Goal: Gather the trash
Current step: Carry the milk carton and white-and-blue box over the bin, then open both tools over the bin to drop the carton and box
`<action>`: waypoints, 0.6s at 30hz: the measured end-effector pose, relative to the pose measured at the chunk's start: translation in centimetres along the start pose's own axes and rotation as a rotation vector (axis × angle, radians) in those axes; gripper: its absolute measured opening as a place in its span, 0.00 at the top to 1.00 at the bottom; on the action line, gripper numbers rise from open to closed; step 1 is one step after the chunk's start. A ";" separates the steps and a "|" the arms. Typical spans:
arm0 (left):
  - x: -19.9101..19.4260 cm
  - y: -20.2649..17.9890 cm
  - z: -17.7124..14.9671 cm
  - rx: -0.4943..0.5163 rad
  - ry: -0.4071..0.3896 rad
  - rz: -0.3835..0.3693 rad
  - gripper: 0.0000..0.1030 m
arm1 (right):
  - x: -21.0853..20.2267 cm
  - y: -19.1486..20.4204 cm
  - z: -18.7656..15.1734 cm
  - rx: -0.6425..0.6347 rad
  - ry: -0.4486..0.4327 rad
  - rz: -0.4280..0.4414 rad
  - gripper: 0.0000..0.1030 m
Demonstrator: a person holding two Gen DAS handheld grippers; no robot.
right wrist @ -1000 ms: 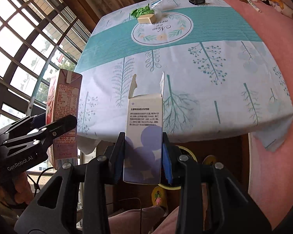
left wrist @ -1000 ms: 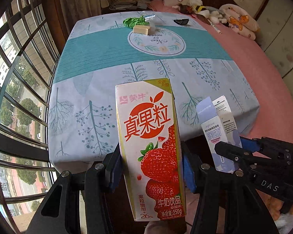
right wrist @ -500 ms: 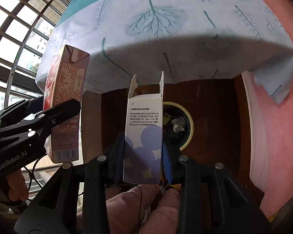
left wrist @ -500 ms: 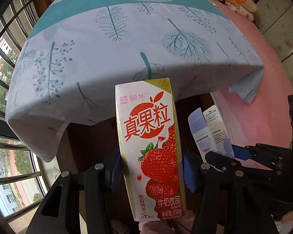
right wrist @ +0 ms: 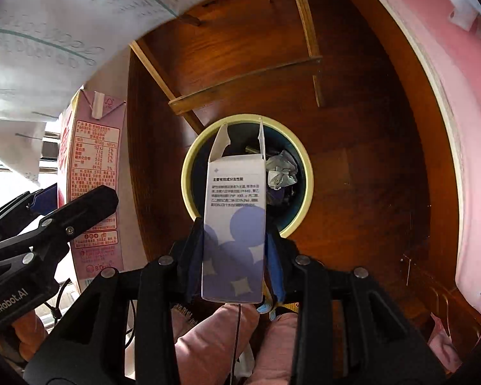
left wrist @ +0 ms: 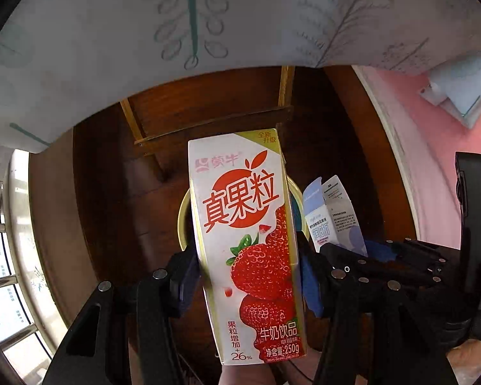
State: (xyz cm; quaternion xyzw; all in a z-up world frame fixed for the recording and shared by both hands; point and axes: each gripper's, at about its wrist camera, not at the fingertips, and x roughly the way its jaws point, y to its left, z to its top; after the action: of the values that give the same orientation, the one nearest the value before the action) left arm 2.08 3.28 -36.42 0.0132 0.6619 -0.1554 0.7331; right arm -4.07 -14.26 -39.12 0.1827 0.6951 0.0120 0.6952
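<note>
both hand-held grippers point steeply down over the floor (right wrist: 352,166), under the desk edge.

left hand-held gripper (left wrist: 250,266): blue pads on both sides of the strawberry milk carton (left wrist: 247,243), carton upright between the fingers, printed face to the camera. jaws at a middling width, set by the carton. the left side of the carton looks a bit motion-smeared. the bin (left wrist: 183,221) sits directly behind it; only part of the yellow rim shows on each side.

right hand-held gripper (right wrist: 234,256): jaws are opening, small white-and-purple box (right wrist: 234,224) between the pads, which touch its two sides. box upright, top flaps open. it sits over the near-left part of the bin (right wrist: 308,173) mouth. crumpled paper (right wrist: 282,170) and other dark trash lie inside the bin.

the two grippers are side by side, close but apart; each shows in the other's view with its item. tablecloth (left wrist: 112,32) overhang fills the top of both views, pink bed (right wrist: 458,96) along the right edge. person's pink-clad legs (right wrist: 215,343) below the right gripper.
</note>
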 end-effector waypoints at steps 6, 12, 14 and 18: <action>4.5 1.6 0.1 -0.049 0.018 0.042 0.08 | 4.2 -2.1 1.0 0.012 -0.032 0.017 0.57; 5.4 2.6 -0.2 -0.075 -0.003 0.085 0.07 | 5.3 -2.3 1.3 -0.032 -0.082 0.004 0.52; 5.1 2.4 -0.2 -0.076 -0.013 0.094 0.07 | 4.8 -1.9 1.5 -0.050 -0.092 -0.002 0.52; 2.9 2.2 0.0 -0.094 -0.035 0.101 0.07 | 3.8 -1.6 2.1 -0.043 -0.078 -0.010 0.52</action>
State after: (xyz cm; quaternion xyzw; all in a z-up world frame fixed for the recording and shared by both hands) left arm 2.82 4.79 -39.69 0.0091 0.6540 -0.0871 0.7514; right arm -2.27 -15.19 -43.27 0.1644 0.6679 0.0164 0.7257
